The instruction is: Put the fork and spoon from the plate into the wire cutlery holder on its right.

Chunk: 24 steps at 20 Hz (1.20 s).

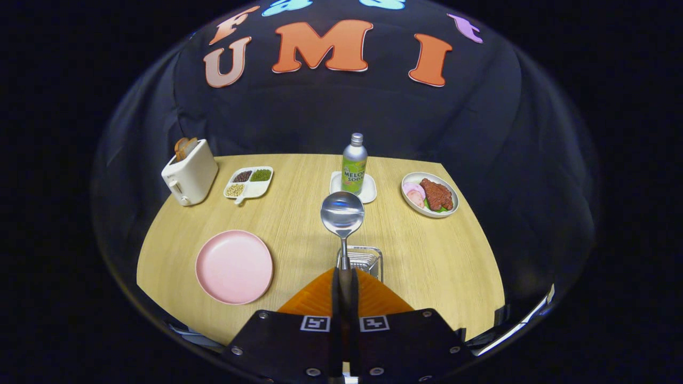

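In the gripper view, the claw (345,282) is closed tight on the handle of one spoon (342,214), both fingers pressing against it with no visible gap between them. The spoon stands up ahead of the fingers, its shiny bowl raised above the bench (437,256) and facing the camera. Just beyond the fingertips and beneath the spoon sits one wire cutlery holder (363,260), its chrome rim and bars showing on both sides of the handle; whether a fork is inside it cannot be told. To the left of the holder, near it but apart, lies one pink plate (234,266), bare on its surface. Farther back along the wooden bench stand five other things. One cream toaster (190,172) with a slice of toast (184,148) sticking out of its slot sits at the far left. Beside it is one white divided dish (248,183) with four compartments, three of them filled with beans or grains. One green and silver bottle (354,164) stands upright on one white coaster (352,188) directly beyond the spoon bowl. To the far right is one white plate of meat (430,194) with pale slices beside a reddish-brown piece.
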Motion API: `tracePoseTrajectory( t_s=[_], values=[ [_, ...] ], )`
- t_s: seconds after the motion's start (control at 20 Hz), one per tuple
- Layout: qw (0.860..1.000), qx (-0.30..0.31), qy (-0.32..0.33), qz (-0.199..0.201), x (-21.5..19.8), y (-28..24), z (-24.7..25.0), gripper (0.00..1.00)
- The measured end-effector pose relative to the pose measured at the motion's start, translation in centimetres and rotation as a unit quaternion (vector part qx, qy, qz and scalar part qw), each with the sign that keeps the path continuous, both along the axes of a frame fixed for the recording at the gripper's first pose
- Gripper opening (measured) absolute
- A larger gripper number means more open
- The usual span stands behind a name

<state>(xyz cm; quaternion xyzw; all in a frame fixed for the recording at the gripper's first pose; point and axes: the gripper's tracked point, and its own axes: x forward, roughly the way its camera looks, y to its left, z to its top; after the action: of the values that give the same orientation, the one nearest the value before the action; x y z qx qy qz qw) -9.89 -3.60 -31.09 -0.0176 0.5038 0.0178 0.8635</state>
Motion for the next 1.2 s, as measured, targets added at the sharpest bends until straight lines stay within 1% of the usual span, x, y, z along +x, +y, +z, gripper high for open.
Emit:
tracePoseTrajectory(
  t_s=[0.2, 0.6, 0.8, 1.0, 1.2],
  values=[
    [0.999, -0.009, 0.035, 0.008, -0.5, -1.5, -1.5, 0.06],
    [0.994, -0.02, 0.105, 0.031, -2.9, -2.0, -4.9, 0.07],
    [0.994, -0.024, 0.102, 0.037, -2.4, -2.3, -5.3, 0.08],
    [0.995, -0.013, 0.098, 0.031, -2.0, -2.2, -5.2, 0.08],
    [0.998, 0.001, 0.058, 0.021, -0.1, -2.0, -3.6, 0.08]
  ],
)
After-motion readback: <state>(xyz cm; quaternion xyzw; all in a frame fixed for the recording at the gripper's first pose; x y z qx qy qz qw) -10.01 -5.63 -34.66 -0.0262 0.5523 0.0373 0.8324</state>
